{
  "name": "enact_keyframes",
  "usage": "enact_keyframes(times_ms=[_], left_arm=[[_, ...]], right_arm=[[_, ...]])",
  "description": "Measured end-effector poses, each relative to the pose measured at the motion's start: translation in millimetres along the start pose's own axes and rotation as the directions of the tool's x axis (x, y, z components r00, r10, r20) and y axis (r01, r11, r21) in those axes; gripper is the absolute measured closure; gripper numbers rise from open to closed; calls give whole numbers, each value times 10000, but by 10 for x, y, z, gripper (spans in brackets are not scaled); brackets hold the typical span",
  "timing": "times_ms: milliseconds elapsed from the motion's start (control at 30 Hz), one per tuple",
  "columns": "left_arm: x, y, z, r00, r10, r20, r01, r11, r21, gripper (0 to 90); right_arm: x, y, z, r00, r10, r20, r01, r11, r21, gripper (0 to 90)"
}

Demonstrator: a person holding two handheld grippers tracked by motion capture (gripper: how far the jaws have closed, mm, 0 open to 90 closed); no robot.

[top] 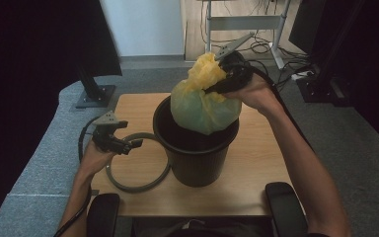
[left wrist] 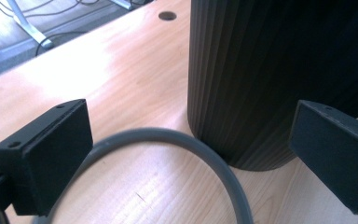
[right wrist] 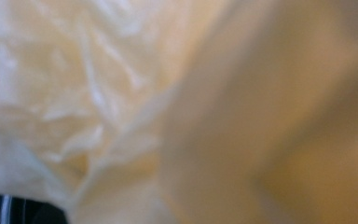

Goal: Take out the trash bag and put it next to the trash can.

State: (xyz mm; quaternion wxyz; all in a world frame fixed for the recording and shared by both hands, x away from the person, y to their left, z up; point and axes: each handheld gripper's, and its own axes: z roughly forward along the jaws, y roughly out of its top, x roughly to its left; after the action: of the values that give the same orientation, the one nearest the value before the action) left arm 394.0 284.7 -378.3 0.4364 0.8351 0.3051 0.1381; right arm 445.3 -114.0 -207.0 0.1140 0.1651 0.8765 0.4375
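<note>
Now, scene: a wooden table (top: 133,106) carries a black bin (top: 197,153) and a grey ring (top: 137,186) that lies flat just beside the bin, on the person's left.
Bag: a yellow plastic bag (top: 205,101), full and rounded, sits in the mouth of the bin; its lower part is inside the rim, its gathered neck stands up above the rim.
Right gripper: the right gripper (top: 222,85) is at the neck of the bag, and its jaws are pinching the crumpled plastic there, as the high view shows; the right hand (top: 256,94) holds it above the far right side of the bin.
Right gripper view: very close, blurred yellow plastic (right wrist: 121,102); the jaws cannot be made out here.
Left gripper: the left gripper (top: 128,144) is low over the table, left of the bin, above the ring; its jaws are spread wide with nothing between the pads.
Left gripper view: the ring (left wrist: 168,140) curves between the two black pads (left wrist: 51,154), and the ribbed wall of the bin (left wrist: 270,79) stands just behind it, touching or almost touching the ring.
Left hand: the left hand (top: 94,158) rests near the table's left edge.
</note>
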Motion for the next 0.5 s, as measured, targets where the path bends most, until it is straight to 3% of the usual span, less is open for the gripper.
enact_keyframes(times_ms=[200,333,500], left_arm=[[6,-278,202,9997,-9,-235,18,9993,362,0],[15,-453,292,9992,-327,-209,330,9994,121,0],[25,-656,374,9975,-606,-375,613,9980,174,0]], right_arm=[[-33,40,-74,9996,52,265,-51,10000,-16,722],[-54,63,-130,9990,128,436,-126,9999,-47,722],[-90,91,-233,9974,219,685,-208,9996,-170,721]])
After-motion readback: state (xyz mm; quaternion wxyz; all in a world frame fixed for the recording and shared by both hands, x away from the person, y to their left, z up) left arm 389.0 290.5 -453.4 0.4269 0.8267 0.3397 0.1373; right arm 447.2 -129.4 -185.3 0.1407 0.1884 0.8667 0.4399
